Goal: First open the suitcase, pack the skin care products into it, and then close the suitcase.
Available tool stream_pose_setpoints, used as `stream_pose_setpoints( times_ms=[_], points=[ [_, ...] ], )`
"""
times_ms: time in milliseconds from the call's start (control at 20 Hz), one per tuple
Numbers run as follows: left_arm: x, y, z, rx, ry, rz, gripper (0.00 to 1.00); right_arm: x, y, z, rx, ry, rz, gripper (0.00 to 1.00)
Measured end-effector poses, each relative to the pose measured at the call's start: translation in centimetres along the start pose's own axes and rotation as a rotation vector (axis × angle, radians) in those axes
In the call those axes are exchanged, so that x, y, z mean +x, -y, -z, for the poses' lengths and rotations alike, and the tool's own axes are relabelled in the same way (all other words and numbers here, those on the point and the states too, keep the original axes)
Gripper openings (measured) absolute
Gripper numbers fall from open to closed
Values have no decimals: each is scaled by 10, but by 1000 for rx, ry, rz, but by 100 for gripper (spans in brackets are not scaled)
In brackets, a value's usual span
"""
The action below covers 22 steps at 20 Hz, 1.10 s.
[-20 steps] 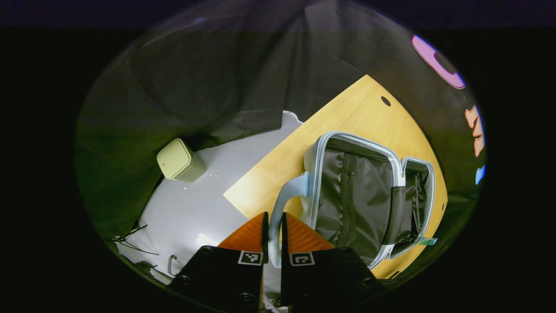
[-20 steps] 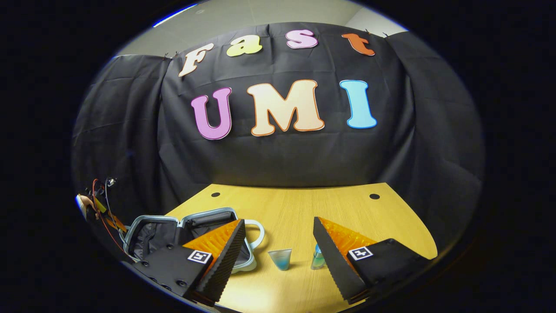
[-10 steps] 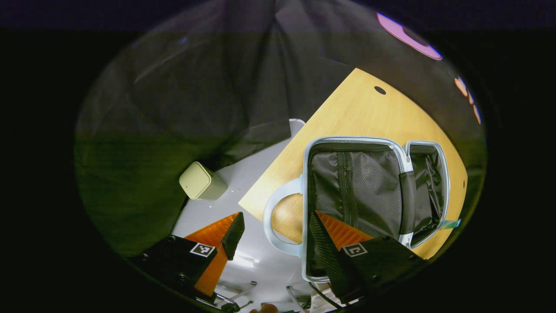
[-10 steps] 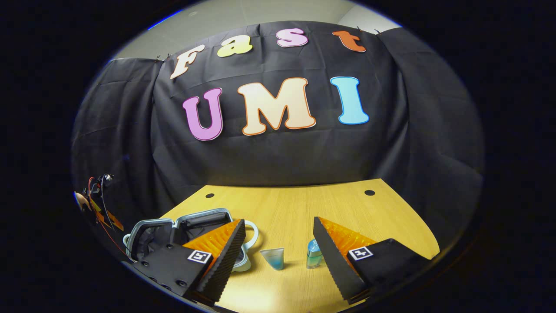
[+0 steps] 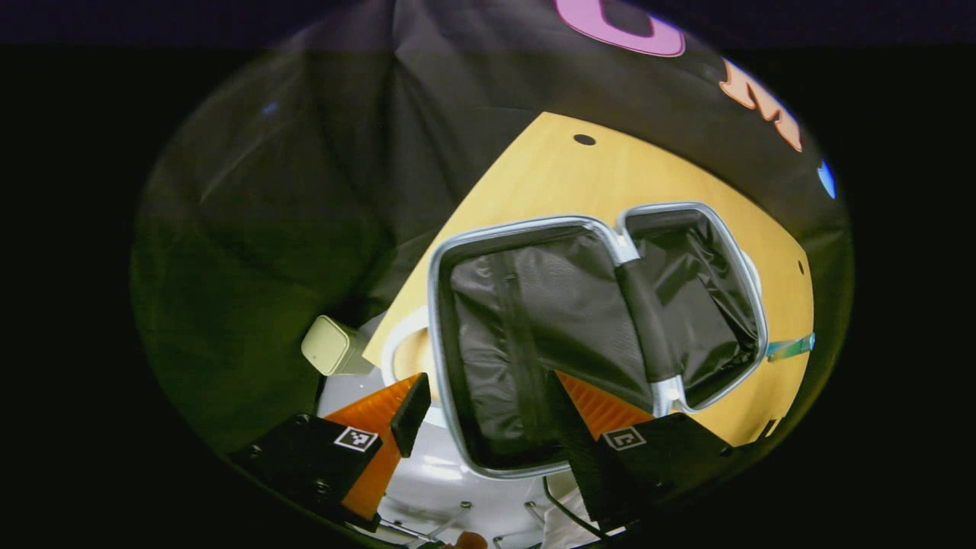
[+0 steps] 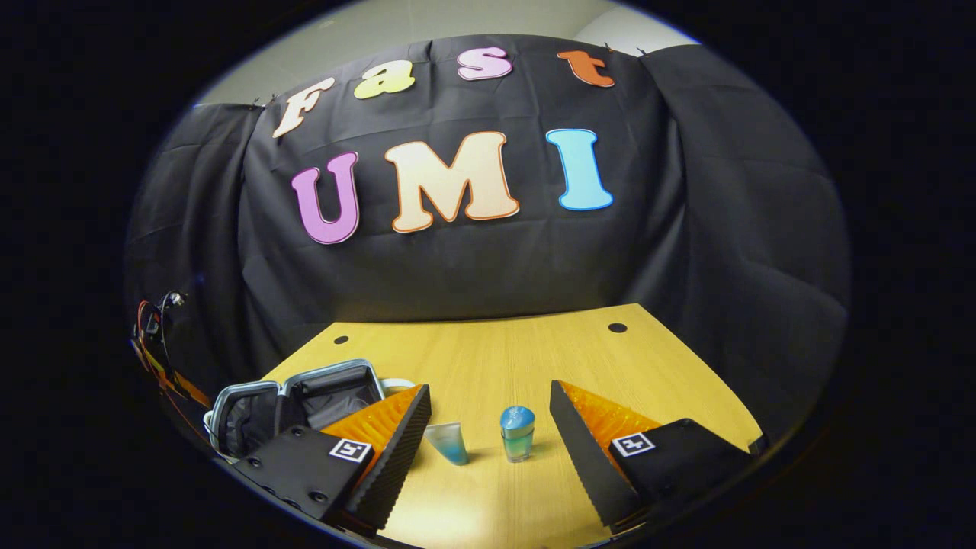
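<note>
With the suitcase (image 5: pixel 595 320) lying open, the spread right gripper (image 6: pixel 488 427) should be lowered squarely around the bottle (image 6: pixel 518 432); the left gripper (image 5: pixel 488 415) is spread too.

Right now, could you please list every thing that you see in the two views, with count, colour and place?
suitcase: 1, pale blue shell with black lining, lying open at the table's left end.
tube: 1, clear with blue, standing on the table ahead of the right claw.
bottle: 1, blue-green, on the table beside the tube.
table: 1, light wood, before the black cloth.
bin: 1, pale green, on the floor beside the table.
left claw: 1, open, over the suitcase's near edge.
right claw: 1, open, facing tube and bottle.
</note>
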State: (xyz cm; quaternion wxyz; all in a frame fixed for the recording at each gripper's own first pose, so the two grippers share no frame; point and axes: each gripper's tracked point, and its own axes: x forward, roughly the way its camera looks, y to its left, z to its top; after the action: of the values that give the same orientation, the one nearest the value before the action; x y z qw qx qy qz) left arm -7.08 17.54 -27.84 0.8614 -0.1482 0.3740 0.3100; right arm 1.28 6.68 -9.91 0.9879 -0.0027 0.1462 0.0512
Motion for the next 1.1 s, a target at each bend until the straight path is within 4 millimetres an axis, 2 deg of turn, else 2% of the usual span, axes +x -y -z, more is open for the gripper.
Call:
stream_pose_setpoints(
  times_ms=[250, 450, 500, 700, 950, 1100],
  points=[
    [-14, 59, 18, 37, -1, 12, 90, 7, 17, 14, 14, -48, -8, 98],
    [-30, 119, 32, 51, -15, 24, 90, 22, 30, 25, -9, -106, -72, 98],
    [-32, 135, 35, 71, -9, 28, 90, 26, 33, 27, -14, -120, -93, 95],
    [-41, 214, 54, 135, -31, 80, 91, 44, 45, 33, -48, -181, -193, 98],
    [-38, 298, 73, 173, -44, 142, 91, 61, 57, 51, -74, -255, -298, 98],
    [-24, 340, 78, 202, -34, 156, 92, 64, 58, 63, -91, -281, -350, 95]
  ],
)
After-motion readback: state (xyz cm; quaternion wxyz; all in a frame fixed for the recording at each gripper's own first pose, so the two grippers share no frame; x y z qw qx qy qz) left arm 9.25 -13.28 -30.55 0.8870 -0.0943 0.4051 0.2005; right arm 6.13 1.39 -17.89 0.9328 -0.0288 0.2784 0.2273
